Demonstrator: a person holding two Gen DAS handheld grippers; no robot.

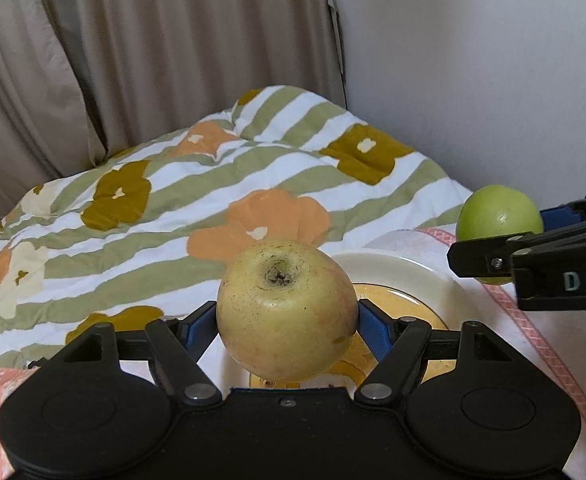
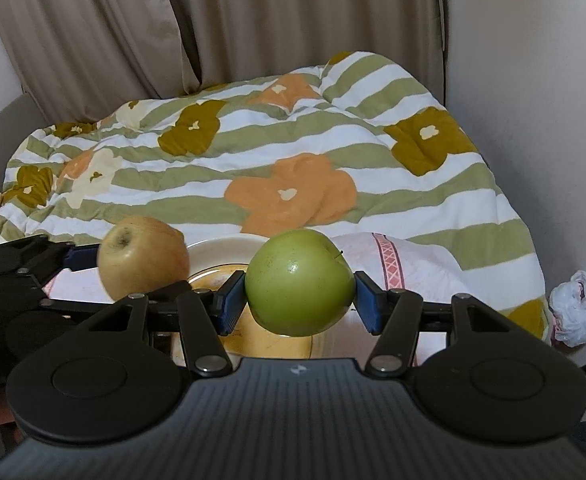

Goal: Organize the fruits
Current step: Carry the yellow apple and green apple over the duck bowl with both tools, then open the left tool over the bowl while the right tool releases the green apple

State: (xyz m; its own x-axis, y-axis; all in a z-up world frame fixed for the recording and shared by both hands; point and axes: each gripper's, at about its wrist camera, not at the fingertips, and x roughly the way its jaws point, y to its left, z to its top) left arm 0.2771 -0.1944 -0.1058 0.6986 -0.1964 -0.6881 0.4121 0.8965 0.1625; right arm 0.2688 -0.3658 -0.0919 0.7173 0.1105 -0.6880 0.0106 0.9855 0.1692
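My left gripper [image 1: 288, 322] is shut on a yellow apple [image 1: 287, 308] and holds it in the air above a white plate with a yellow centre [image 1: 409, 276]. My right gripper [image 2: 299, 302] is shut on a green apple [image 2: 299, 282], also held above the plate [image 2: 217, 252]. In the left wrist view the green apple [image 1: 499, 216] and the right gripper's fingers [image 1: 533, 260] show at the right edge. In the right wrist view the yellow apple [image 2: 143, 262] shows to the left, in the left gripper.
The plate rests on a white cloth with a pink patterned border [image 2: 389, 264]. Behind it lies a striped floral quilt [image 2: 293, 152]. Beige curtains [image 1: 133, 48] hang behind, a white wall [image 1: 473, 60] stands on the right. A crumpled white bag [image 2: 573, 308] lies at the right.
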